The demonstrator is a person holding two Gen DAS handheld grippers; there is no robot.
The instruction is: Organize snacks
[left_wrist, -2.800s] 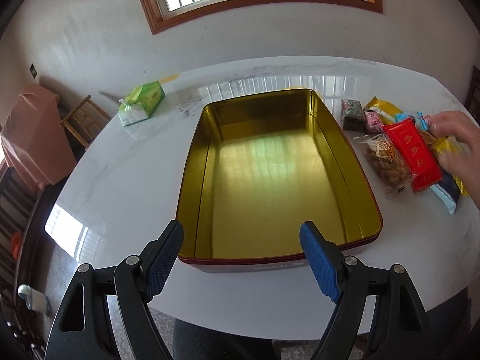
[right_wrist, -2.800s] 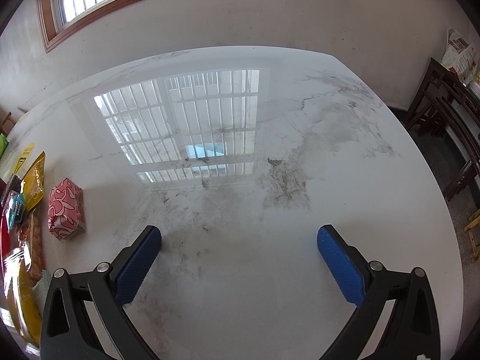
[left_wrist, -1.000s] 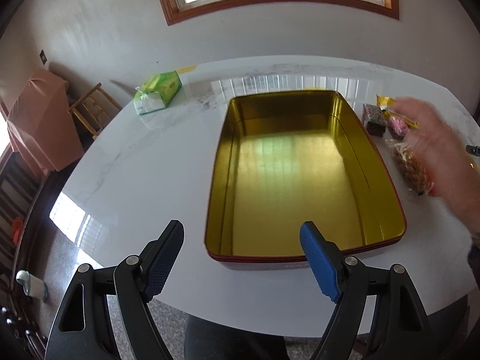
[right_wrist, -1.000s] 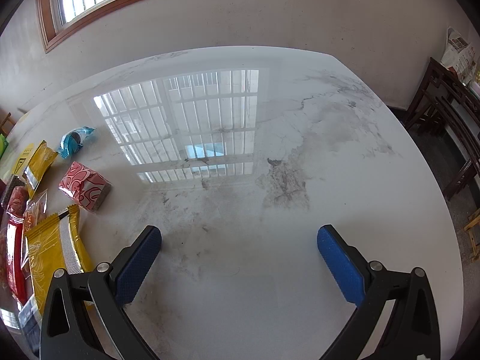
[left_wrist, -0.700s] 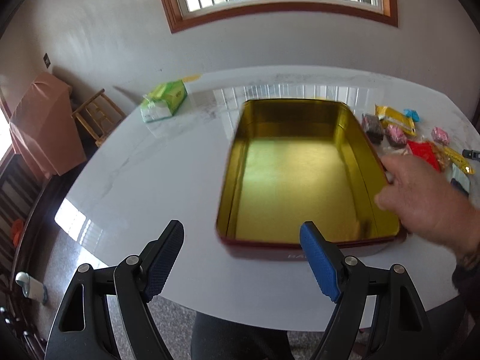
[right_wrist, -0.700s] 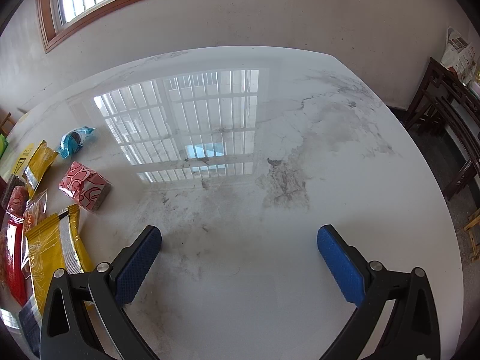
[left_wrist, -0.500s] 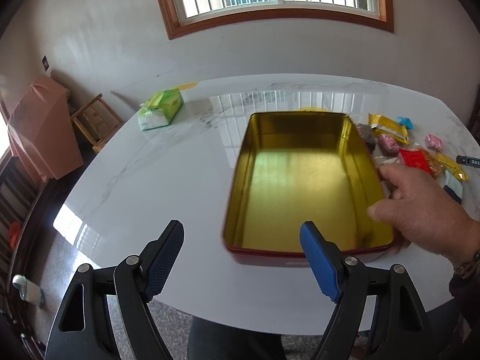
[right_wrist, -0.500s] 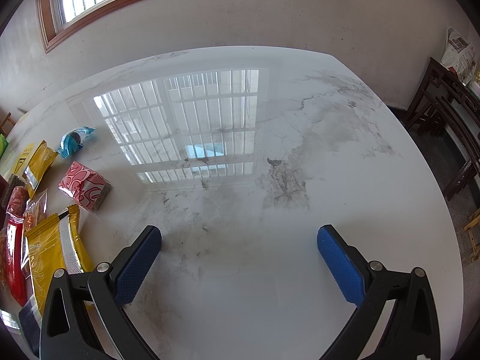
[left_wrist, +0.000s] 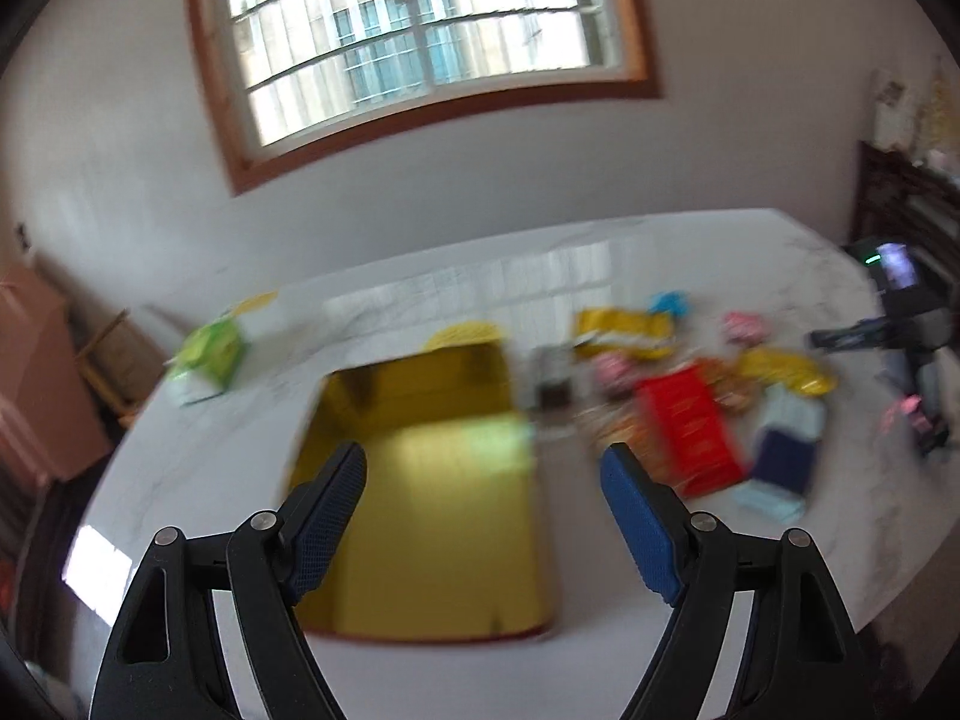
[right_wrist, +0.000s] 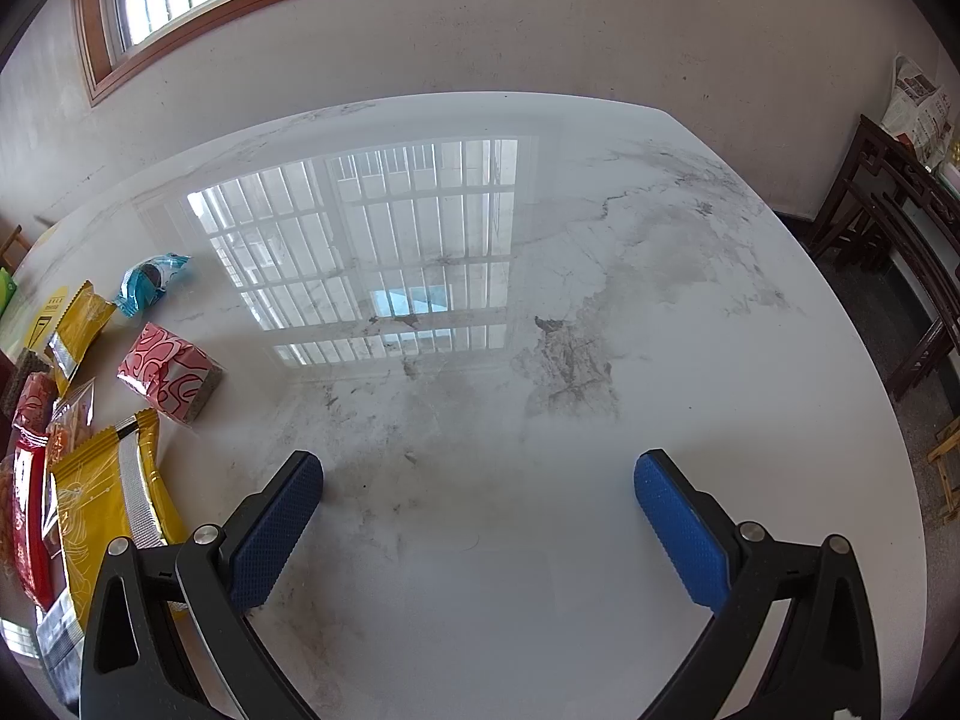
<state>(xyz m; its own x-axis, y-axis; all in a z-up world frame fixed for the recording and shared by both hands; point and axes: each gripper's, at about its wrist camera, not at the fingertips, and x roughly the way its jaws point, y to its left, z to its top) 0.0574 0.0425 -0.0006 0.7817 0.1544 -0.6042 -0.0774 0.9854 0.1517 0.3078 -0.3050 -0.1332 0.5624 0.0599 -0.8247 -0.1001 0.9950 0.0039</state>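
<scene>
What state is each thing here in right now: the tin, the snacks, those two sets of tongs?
Gold tin: open, nothing inside.
Snack packets: sealed, loose on the table beside the tin.
Left tongs: open, holding nothing, jaws just widened.
Right tongs: open, holding nothing.
Green tissue pack: lying on the table.

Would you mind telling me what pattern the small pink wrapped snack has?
Red squiggly loops on pink, clearest in the right wrist view: pink wrapped snack.
</scene>
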